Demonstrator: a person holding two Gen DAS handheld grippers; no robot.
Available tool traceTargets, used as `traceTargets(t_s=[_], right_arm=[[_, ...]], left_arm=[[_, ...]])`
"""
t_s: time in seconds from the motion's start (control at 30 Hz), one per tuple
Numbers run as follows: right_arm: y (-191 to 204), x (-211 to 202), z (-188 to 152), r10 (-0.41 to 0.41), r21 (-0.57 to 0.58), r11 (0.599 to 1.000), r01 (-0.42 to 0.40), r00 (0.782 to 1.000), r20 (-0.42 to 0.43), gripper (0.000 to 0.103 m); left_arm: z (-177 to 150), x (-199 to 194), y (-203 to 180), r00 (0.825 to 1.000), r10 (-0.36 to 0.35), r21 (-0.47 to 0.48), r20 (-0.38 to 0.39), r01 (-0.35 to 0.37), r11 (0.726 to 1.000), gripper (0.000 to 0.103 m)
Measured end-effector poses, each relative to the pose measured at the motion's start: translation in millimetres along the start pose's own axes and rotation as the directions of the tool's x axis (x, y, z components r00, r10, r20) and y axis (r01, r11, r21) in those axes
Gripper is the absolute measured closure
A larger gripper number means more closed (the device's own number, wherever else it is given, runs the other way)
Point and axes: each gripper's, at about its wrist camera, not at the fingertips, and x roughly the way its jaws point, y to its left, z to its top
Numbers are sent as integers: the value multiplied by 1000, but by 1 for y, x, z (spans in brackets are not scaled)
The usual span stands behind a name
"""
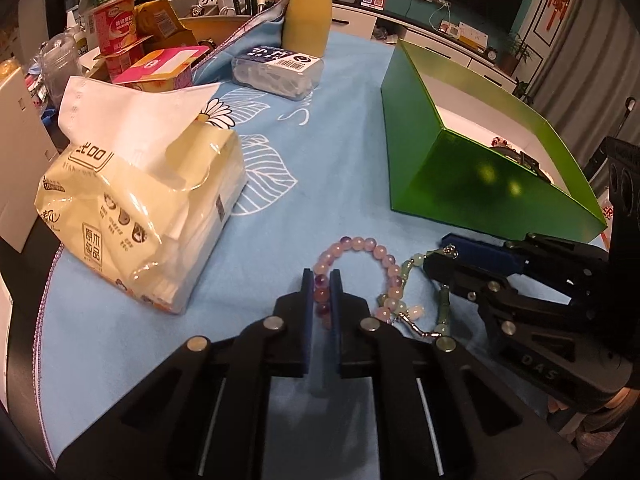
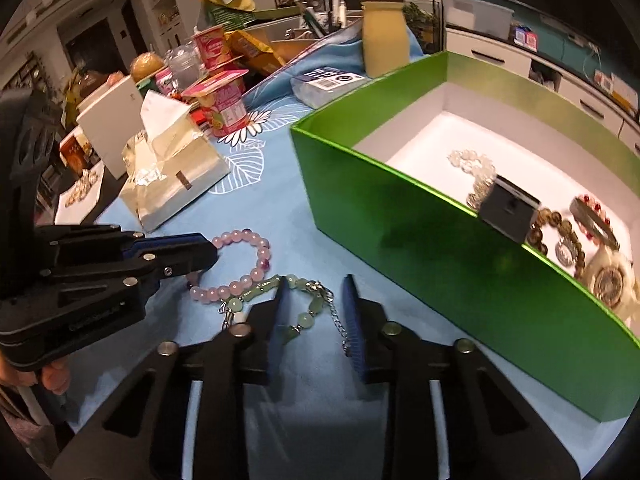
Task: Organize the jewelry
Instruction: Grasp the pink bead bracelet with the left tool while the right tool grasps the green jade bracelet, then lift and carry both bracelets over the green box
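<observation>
A pink bead bracelet (image 1: 360,244) (image 2: 240,236) lies on the blue cloth (image 1: 320,152). My left gripper (image 1: 322,280) (image 2: 210,254) is shut on its near-left beads. Beside it lies a green bead bracelet (image 1: 442,308) (image 2: 306,318) with a silver chain, touching the pink one. My right gripper (image 2: 315,292) (image 1: 440,256) stands over it, fingers apart, with the green beads and chain in the gap; the pads do not squeeze them. The green box (image 1: 480,184) (image 2: 400,220) stands open to the right and holds several jewelry pieces, among them a clear bead bracelet (image 2: 472,164) and a watch (image 2: 608,280).
A tissue pack (image 1: 140,208) (image 2: 172,176) sits to the left of the bracelets. Behind are a floss box (image 1: 276,68), a yellow bottle (image 1: 306,20) and yogurt cups (image 2: 224,108). The cloth's edge (image 1: 44,320) runs along the left.
</observation>
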Motion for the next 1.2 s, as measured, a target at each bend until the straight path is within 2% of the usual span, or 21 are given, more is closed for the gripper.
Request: traceTargets(t_s=[0.1,0.23,0.5,1.2], right_arm=[[2,0,0,-21,-11,1000,21,1000,1,94],[-6,-12,-4,-11,40,999,10,1000,25,95],[-8,-41,-12,1,65,998,-5,998,66,95],[-22,-98,-36,-26,161,987,1,988,152,95]], left_arm=[[-1,-1,0,1000,-1,-8,3,1,1000,96],[-3,-4,-2,1000,-2,-13,5,2,1000,96],[-6,-10,-9,1000,-8,-2,7,8,1000,96],[-8,-34,-30,999,-39,38,35,38,999,96]])
